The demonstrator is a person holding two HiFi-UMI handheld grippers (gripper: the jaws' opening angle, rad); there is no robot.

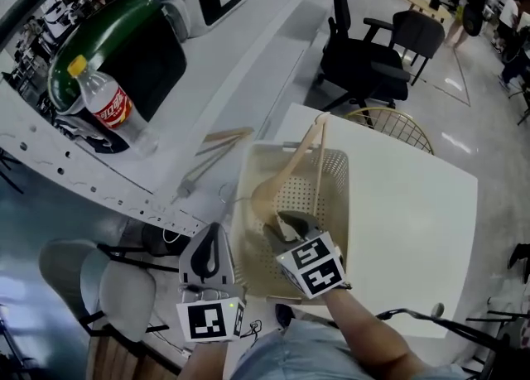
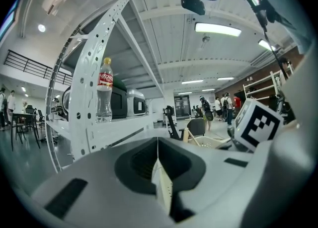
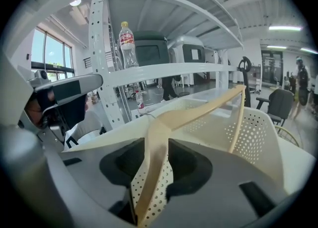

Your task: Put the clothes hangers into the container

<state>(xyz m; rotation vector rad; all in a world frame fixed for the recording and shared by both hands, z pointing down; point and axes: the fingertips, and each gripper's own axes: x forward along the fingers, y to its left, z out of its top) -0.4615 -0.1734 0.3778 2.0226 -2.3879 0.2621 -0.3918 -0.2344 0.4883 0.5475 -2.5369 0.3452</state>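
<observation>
Head view | right tool [image 1: 283,226] apart around pale wooden hanger [image 1: 269,192] in cream perforated basket [image 1: 335,196] | left tool [image 1: 217,231] clamps basket's left rim | white worktop [image 1: 414,221] spreads right

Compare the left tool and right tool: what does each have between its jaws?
The left tool is shut on the wall of the basket; the right tool has the wooden hanger between parted jaws. The left tool sits at the basket's left rim, the right tool over its inside. Both are at the same basket.

The clothes hanger [image 1: 291,173] leans in the container [image 1: 335,204] at the table's [image 1: 414,229] edge, beside the shelf [image 1: 248,80].
</observation>
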